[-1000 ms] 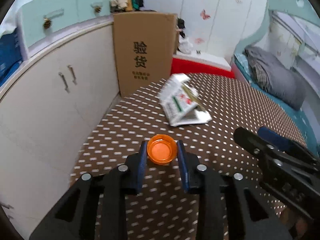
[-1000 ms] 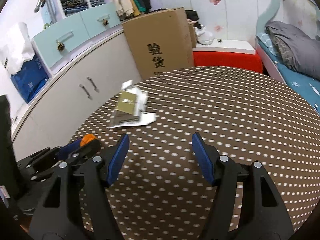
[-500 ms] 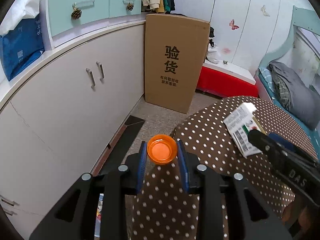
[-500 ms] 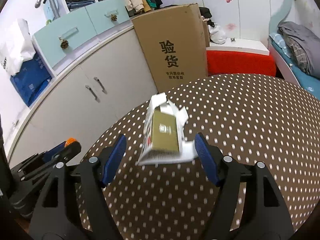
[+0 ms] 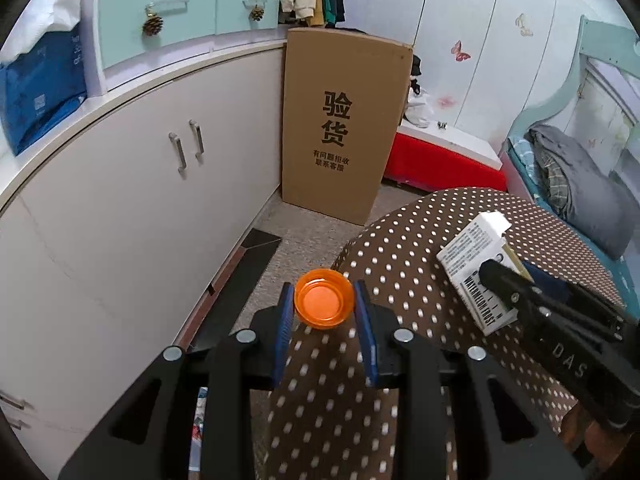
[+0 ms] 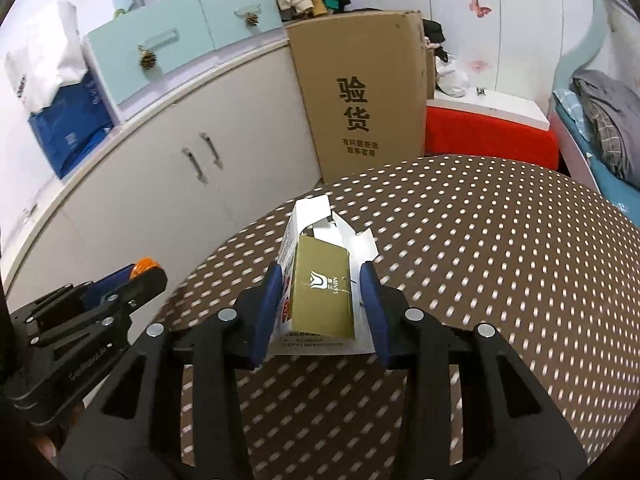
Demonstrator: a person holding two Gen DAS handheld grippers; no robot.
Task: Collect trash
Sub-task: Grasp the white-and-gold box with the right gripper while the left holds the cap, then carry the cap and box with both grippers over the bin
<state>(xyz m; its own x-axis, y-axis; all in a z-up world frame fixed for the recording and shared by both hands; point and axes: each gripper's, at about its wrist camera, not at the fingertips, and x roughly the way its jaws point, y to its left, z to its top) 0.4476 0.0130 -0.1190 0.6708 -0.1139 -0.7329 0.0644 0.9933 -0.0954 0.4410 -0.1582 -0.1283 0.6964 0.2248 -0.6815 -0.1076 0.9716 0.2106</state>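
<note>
- Right gripper [image 6: 322, 294] jaws have just been closing and now pinch the carton [image 6: 320, 280] near the table [image 6: 500, 260] edge.
- Left gripper [image 5: 324, 304] grips an orange cap [image 5: 324, 303].
- Next, probably: carry both to a bin, none in view.

hidden: right gripper [image 5: 516, 280] is covering part of the crushed carton [image 5: 476, 264] | cut off: bed [image 5: 576, 184] is running past the right edge
</note>
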